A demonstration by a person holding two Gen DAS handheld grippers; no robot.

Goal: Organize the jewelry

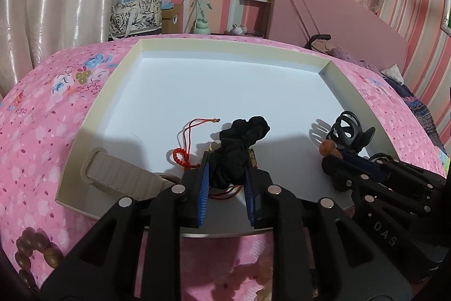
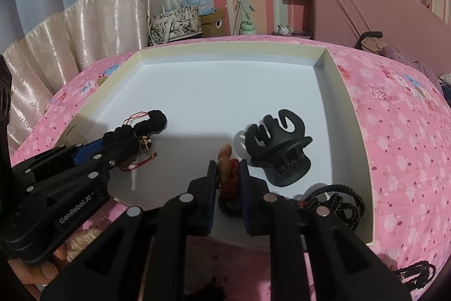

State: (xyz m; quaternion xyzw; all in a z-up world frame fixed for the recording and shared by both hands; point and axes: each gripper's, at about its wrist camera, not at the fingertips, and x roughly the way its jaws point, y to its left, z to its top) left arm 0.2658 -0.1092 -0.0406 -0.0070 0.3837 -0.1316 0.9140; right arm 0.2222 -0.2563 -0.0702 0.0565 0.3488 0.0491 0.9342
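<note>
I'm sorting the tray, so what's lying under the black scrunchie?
Red cord strands show beneath the black scrunchie held by the left tool; where they run under it is hidden.

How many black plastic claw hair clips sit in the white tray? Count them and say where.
1. The black plastic claw hair clip lies in the white tray, right of the right gripper. Others may hide beneath the grippers.

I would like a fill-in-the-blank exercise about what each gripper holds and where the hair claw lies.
1. The left gripper is shut on a black ____.
2. The right gripper holds a pendant tied with a cord of ____ colour.
3. The black hair claw lies inside the white ____.
4. The bedsheet under the tray is mainly ____.

Missing words: scrunchie; red; tray; pink
</note>
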